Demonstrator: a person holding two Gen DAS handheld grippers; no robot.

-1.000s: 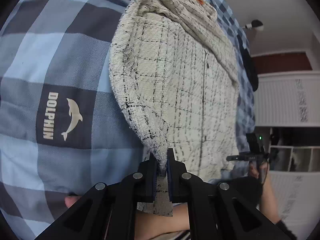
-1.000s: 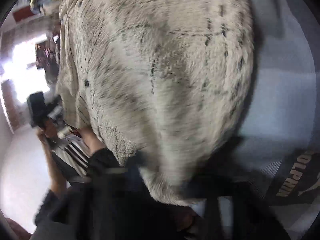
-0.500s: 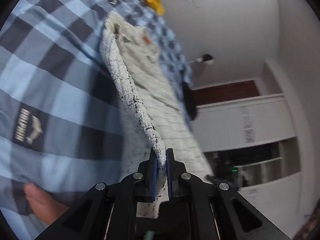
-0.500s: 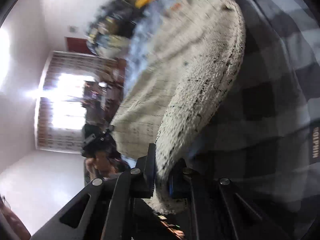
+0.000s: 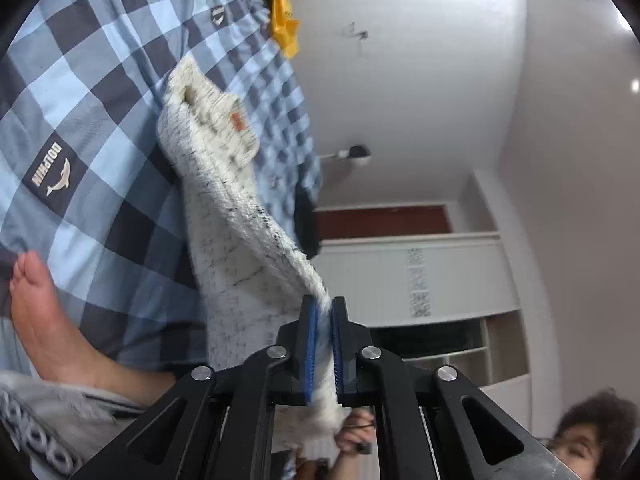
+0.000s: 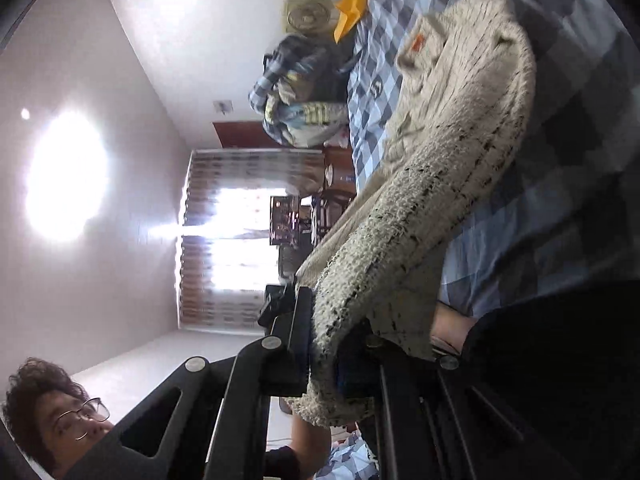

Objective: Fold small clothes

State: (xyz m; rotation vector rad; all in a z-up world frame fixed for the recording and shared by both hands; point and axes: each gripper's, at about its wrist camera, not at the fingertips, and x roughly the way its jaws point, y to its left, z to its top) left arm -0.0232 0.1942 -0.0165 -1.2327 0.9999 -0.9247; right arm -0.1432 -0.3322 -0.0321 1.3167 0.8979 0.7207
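A cream knitted garment point(image 5: 224, 184) with thin black check lines and a small orange tag lies on a blue checked bed cover point(image 5: 100, 92). Its near hem is lifted off the cover. My left gripper point(image 5: 324, 312) is shut on one corner of that hem, the cloth pinched between the blue pads. In the right wrist view the same garment point(image 6: 452, 148) rises from the cover to my right gripper point(image 6: 328, 320), which is shut on the other hem corner; cloth drapes over and hides its right finger.
A bare foot point(image 5: 44, 320) rests on the cover near the garment's left. A yellow cloth point(image 5: 284, 28) and a heap of clothes point(image 6: 304, 100) sit at the far end of the bed. A white cabinet point(image 5: 420, 280) and a bright window point(image 6: 240, 240) stand beyond.
Both grippers have risen and tilted up toward level, lifting the garment's near hem off the cover. The garment, which lay flat, now hangs up from the bed to the two grippers.
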